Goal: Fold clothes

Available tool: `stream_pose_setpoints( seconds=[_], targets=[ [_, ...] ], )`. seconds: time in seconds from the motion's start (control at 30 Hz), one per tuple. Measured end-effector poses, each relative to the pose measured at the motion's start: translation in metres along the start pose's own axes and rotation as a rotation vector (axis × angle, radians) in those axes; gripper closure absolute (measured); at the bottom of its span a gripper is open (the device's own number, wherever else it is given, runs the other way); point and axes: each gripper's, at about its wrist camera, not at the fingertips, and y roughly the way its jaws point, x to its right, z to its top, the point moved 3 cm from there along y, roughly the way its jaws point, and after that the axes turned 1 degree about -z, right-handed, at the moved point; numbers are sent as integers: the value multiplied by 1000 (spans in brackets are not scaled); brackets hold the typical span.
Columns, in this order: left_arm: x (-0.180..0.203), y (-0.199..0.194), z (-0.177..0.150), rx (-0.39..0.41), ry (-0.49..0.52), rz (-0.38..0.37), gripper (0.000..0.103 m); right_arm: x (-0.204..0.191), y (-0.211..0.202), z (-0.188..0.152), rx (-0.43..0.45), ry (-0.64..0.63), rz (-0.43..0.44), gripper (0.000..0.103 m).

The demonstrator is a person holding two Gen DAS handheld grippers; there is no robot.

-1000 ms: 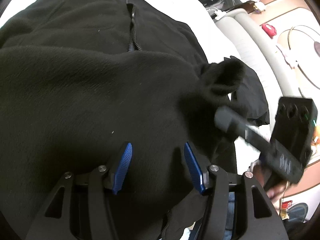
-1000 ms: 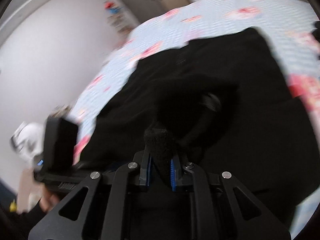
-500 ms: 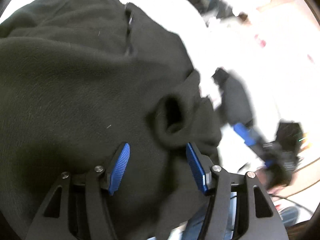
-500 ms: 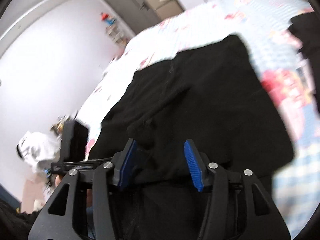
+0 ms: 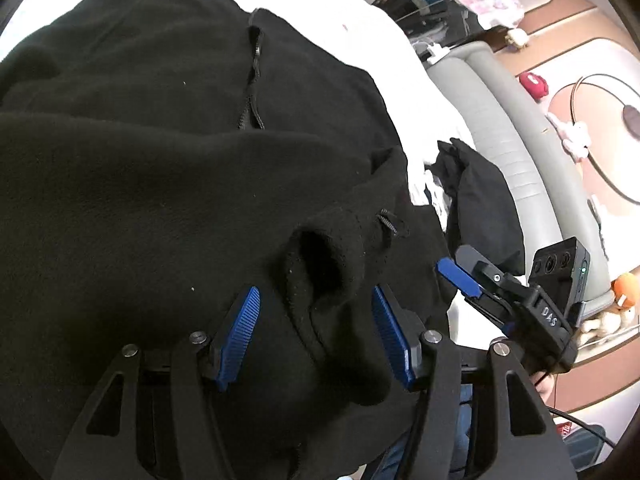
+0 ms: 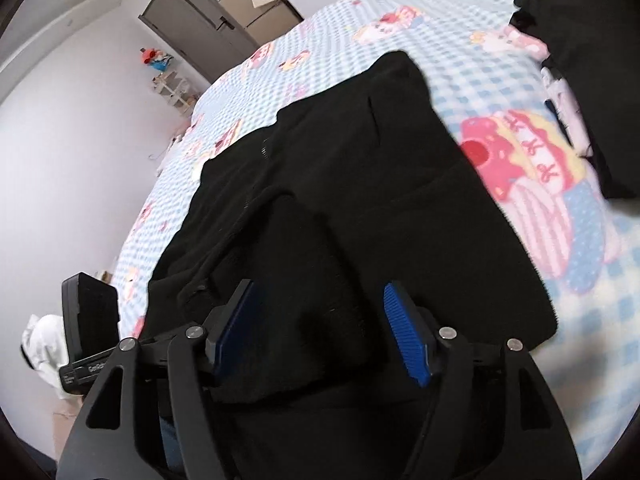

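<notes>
A second ago the right gripper pinched a sleeve cuff; it has since let go, and the cuff now lies on the fleece in front of the left gripper.

Left wrist view: the left gripper (image 5: 316, 332) hangs just over the black fleece (image 5: 160, 184), jaws wide apart and gripping nothing. The cuff (image 5: 320, 264) sits between the blue pads at 12 o'clock from them, its opening facing the camera. The fleece zip (image 5: 254, 80) runs up toward 12 o'clock. At 3 o'clock the right gripper (image 5: 464, 280) shows from the side, empty, with a second dark garment (image 5: 480, 200) beyond it at 2 o'clock.

Right wrist view: the right gripper (image 6: 320, 332) has its jaws spread wide, nothing between them, over the folded sleeve (image 6: 296, 280). The fleece spreads from the centre toward 12 o'clock on the checked bed (image 6: 560, 312). The left gripper's body is at 9 o'clock. Another dark garment (image 6: 580, 40) lies at 2 o'clock.
</notes>
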Motion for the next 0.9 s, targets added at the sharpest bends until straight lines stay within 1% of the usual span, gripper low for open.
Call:
stream_pose_setpoints(
  seconds=[0.1,0.17,0.3,0.4,0.43,0.47,0.5,0.6,0.67,0.7,0.73,0.77,0.8,0.83,0.9],
  targets=[
    [2,4,3,-7,8,30,43,4,6,-8,-30,14,-10,33],
    [5,8,8,-11,11,31,43,8,9,-15,-46,17,-15,33],
    [11,22,14,-30,23,52,39,6,6,-18,-42,25,-6,33],
    [15,33,19,-44,32,68,40,2,5,-15,-46,21,1,33],
    [18,34,17,-36,42,75,42,1,5,-14,-45,14,2,33],
    [22,33,15,-24,55,82,47,-1,4,-15,-42,10,1,33],
    [26,32,12,-11,68,89,48,-2,3,-15,-40,6,1,33],
    [36,28,9,37,102,100,49,-2,3,-15,-48,10,4,33],
    [35,32,10,28,101,104,50,0,5,-16,-57,19,-1,33],
    [34,34,11,18,101,108,53,0,5,-16,-61,26,-4,33],
    [34,36,12,12,115,131,72,0,5,-17,-61,35,-6,33],
    [35,36,13,10,134,161,78,1,4,-18,-61,44,-8,33],
    [36,37,14,7,154,191,79,1,3,-19,-60,49,-12,33],
    [38,35,15,11,168,197,84,1,1,-19,-57,47,-18,33],
    [42,25,18,30,182,183,86,2,-3,-19,-51,44,-30,33]
  ],
)
